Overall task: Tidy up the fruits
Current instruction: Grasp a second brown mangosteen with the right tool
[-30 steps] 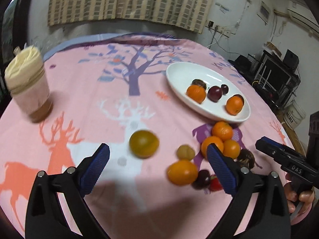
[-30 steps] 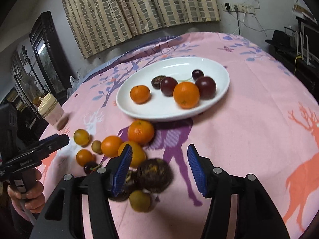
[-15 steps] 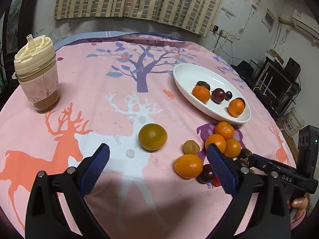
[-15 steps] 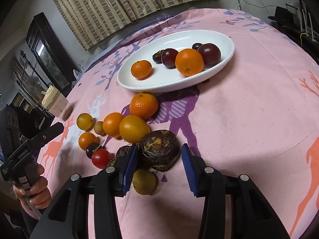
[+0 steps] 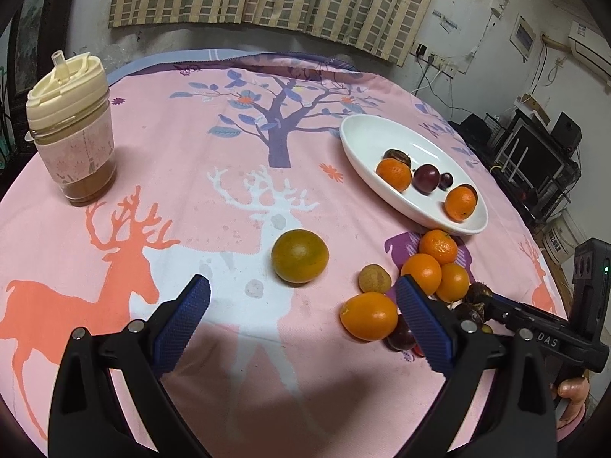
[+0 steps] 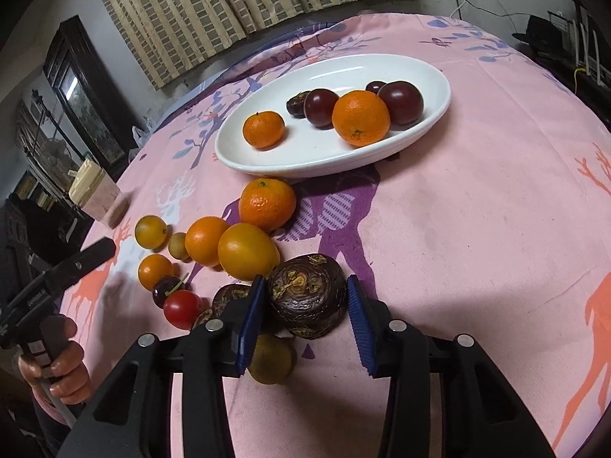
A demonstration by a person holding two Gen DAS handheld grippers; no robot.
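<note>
Now the right gripper has come down around the dark water chestnut, which a second ago sat ahead of its blue pads and half a second ago was only just entering the gap; the jaws have narrowed and bracket the chestnut on both sides, the left pad touching or nearly so, the right pad a sliver off, so the pinch looks imminent but not yet closed. That suggests this chestnut is the next piece bound for the dish. The tool points forward and downward, low over the pink tablecloth, with a greenish-brown longan just under its left finger. The left gripper has meanwhile levelled off and hangs spread wide and empty above the cloth, its view now sharp rather than blurred; a greenish orange lies just beyond its gap. Further out, loose tangerines, kumquats and a cherry tomato cluster between the grippers. Beyond them the white oval dish holds two tangerines, dark plums and another chestnut. Farthest left stands a lidded drink cup.
</note>
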